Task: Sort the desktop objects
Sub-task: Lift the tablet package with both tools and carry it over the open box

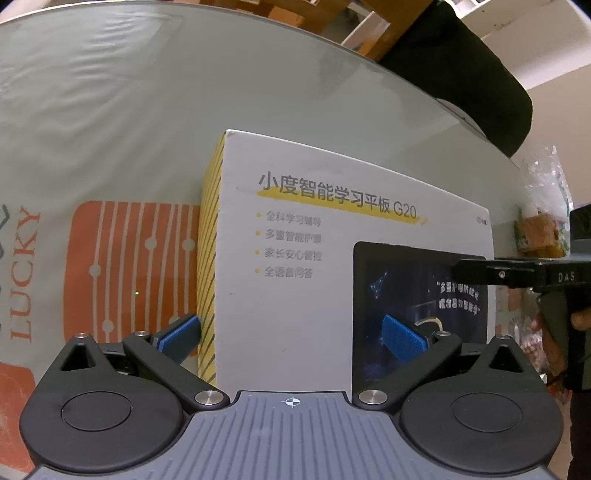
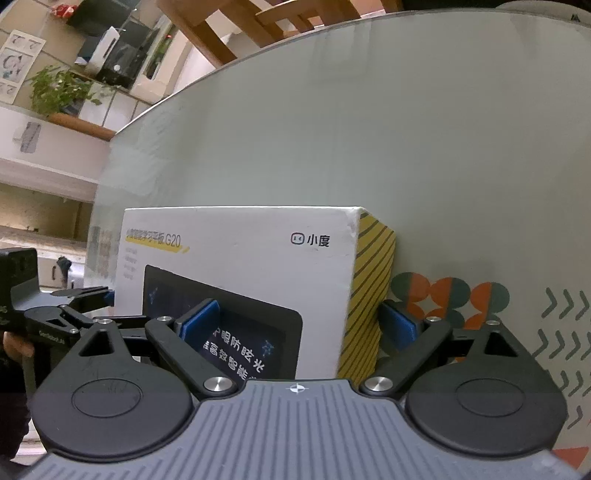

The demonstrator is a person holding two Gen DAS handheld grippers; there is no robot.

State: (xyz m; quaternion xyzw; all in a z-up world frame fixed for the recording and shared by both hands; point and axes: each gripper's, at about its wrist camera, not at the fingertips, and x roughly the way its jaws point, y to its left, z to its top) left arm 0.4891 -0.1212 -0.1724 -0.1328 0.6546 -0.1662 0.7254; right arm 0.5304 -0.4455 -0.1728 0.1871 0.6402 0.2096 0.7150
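Note:
A white tablet box [image 1: 295, 295] with yellow striped ends rests on the pale green tablecloth [image 1: 110, 129]. My left gripper [image 1: 291, 336] is open and straddles the box's left corner. One blue pad [image 1: 179, 334] touches the yellow end and the other lies over the printed face. My right gripper [image 2: 299, 323] is also open and straddles the right corner of the box [image 2: 258, 258], with one pad [image 2: 399, 326] beside the striped end. In each wrist view the other gripper shows at the box's far edge: the right gripper [image 1: 461, 271] and the left gripper [image 2: 103, 293].
The cloth carries an orange patch [image 1: 129, 266] and round orange and green prints [image 2: 443, 295]. A clear bag of snacks [image 1: 543, 221] lies past the box's right end. A black garment [image 1: 461, 74] hangs at the far table edge, near wooden chairs [image 2: 221, 26]. A hand [image 1: 580, 317] holds the right gripper.

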